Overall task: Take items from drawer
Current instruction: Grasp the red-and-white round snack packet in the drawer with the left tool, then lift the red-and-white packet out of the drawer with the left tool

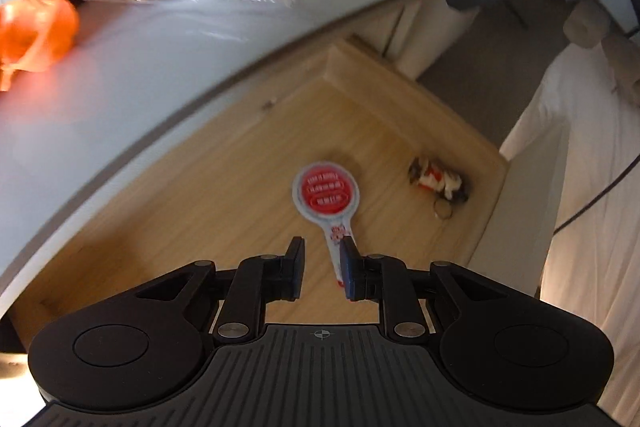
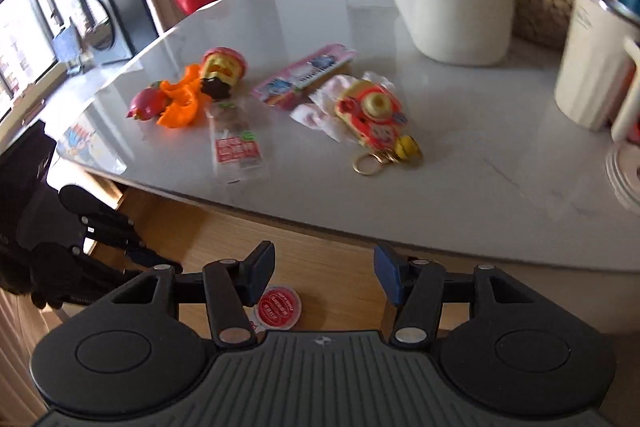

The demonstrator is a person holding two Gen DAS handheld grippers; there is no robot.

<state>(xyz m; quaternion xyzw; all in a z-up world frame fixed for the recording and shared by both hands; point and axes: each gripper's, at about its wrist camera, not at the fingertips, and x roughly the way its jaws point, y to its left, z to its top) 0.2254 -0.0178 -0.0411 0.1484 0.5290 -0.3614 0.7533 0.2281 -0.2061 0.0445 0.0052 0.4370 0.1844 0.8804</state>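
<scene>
The wooden drawer [image 1: 208,211] stands pulled out under the grey tabletop [image 1: 132,75]. On its floor lie a white paddle-shaped packet with a round red label [image 1: 326,193] and a small figure keychain [image 1: 438,183]. My left gripper [image 1: 322,267] hangs over the packet's narrow end. Its jaws stand a little apart with nothing pressed between them, and the right finger hides part of that end. My right gripper [image 2: 324,275] is open and empty at the table's front edge. Below its left finger, the red-labelled packet [image 2: 279,309] lies in the drawer [image 2: 224,231].
On the tabletop [image 2: 460,155] lie several toys and packets: a camera keychain [image 2: 374,115], a pink keyboard toy [image 2: 304,75], a snack packet [image 2: 236,151], orange pieces [image 2: 180,103]. A white container [image 2: 456,19] and a jug [image 2: 592,67] stand behind. Black tool parts [image 2: 100,227] crowd the left.
</scene>
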